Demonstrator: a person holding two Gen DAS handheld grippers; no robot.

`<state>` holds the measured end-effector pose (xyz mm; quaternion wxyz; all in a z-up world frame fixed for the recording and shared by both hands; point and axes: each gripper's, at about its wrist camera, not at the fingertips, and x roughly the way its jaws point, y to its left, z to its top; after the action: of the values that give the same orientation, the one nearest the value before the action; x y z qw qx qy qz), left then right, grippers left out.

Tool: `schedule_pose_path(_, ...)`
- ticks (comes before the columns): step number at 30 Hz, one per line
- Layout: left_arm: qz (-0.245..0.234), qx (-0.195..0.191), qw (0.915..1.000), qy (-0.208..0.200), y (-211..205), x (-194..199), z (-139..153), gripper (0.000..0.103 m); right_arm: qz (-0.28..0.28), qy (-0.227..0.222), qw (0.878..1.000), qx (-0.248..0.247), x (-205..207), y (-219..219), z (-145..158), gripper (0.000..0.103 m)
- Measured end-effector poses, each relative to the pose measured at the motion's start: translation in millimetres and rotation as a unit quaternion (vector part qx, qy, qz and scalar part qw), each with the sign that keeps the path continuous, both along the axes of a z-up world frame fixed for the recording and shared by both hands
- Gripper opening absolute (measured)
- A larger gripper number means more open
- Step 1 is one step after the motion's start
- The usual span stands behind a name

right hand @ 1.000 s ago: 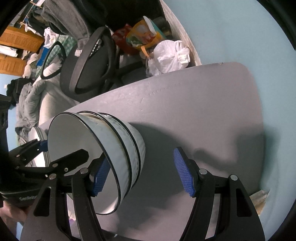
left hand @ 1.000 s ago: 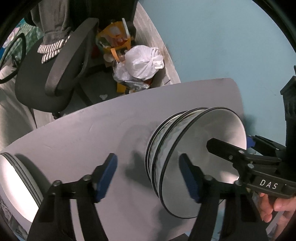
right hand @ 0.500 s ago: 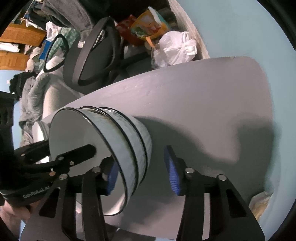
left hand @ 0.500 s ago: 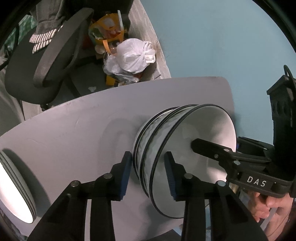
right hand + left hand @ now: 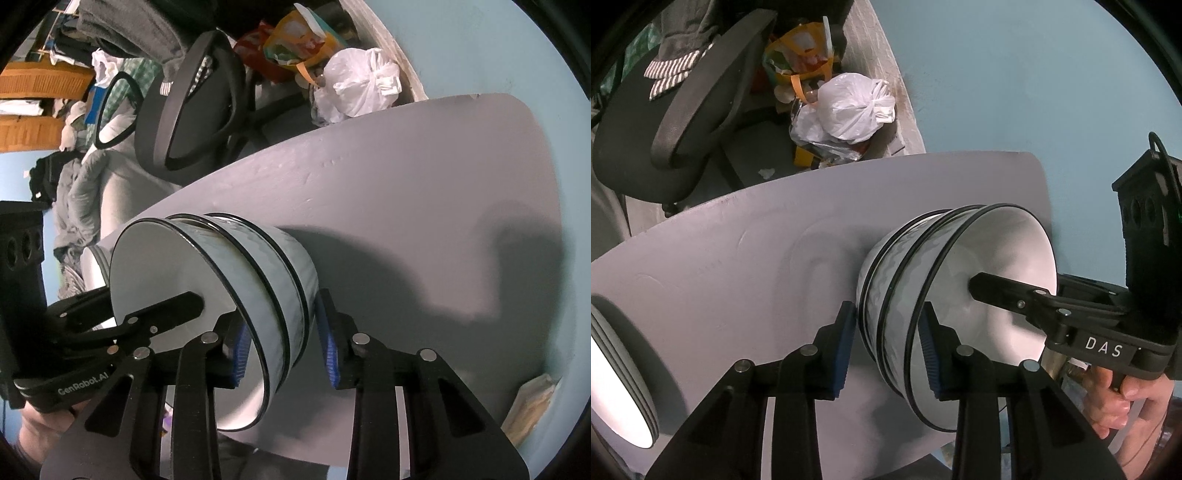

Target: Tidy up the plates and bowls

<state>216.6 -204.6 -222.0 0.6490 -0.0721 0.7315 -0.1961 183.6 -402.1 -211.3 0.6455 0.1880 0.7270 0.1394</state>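
Note:
A stack of three white bowls with black rims (image 5: 905,295) stands on the grey table (image 5: 738,258); it also shows in the right wrist view (image 5: 266,288). My left gripper (image 5: 888,347) is shut on the stack's near wall, one finger inside and one outside. My right gripper (image 5: 282,350) is shut on the opposite wall of the same stack, and its finger (image 5: 1004,291) reaches into the top bowl. A stack of white plates (image 5: 613,376) lies at the table's left edge.
A black office chair (image 5: 665,122) stands beyond the table, with a white plastic bag (image 5: 853,107) and a yellow bag (image 5: 801,55) on the floor by the blue wall. The table's far right part (image 5: 443,184) is bare.
Both grippers have closed from wide open onto the walls of the bowl stack. The stack has stayed on the table.

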Motion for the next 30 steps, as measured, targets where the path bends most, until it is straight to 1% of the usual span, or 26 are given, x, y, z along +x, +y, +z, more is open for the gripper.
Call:
schedule_pose_path(4,0.009,0.003,0.9999,-0.006,0,-1,1,0.033,0.007,-0.008,1.0,-0.016,0,2,3,0.028)
schedule_pose_path(8,0.01,0.004,0.9998,-0.014,1,-4,3,0.032,0.01,-0.02,0.999,-0.033,-2,6,6,0.027)
schedule_pose_path(12,0.008,0.008,0.9998,-0.017,0,-5,4,0.03,0.008,-0.029,0.998,-0.047,-4,6,9,0.021)
schedule_pose_path(14,-0.004,0.016,0.9995,-0.027,-3,-6,6,0.028,0.004,-0.033,0.998,-0.053,-5,6,10,0.018)
schedule_pose_path(18,-0.01,0.022,0.9992,-0.031,-2,-6,7,0.024,-0.003,-0.039,0.998,-0.056,-6,5,10,0.017)
schedule_pose_path(21,-0.006,0.02,0.9994,-0.029,0,-5,7,0.024,-0.004,-0.037,0.998,-0.058,-7,6,10,0.017)
schedule_pose_path(24,-0.015,0.031,0.9987,-0.036,-1,-5,8,0.023,-0.002,-0.033,0.998,-0.061,-8,9,10,0.017)
schedule_pose_path(30,-0.009,0.032,0.9991,-0.027,4,-6,7,0.022,-0.009,-0.029,0.998,-0.055,-12,13,10,0.017)
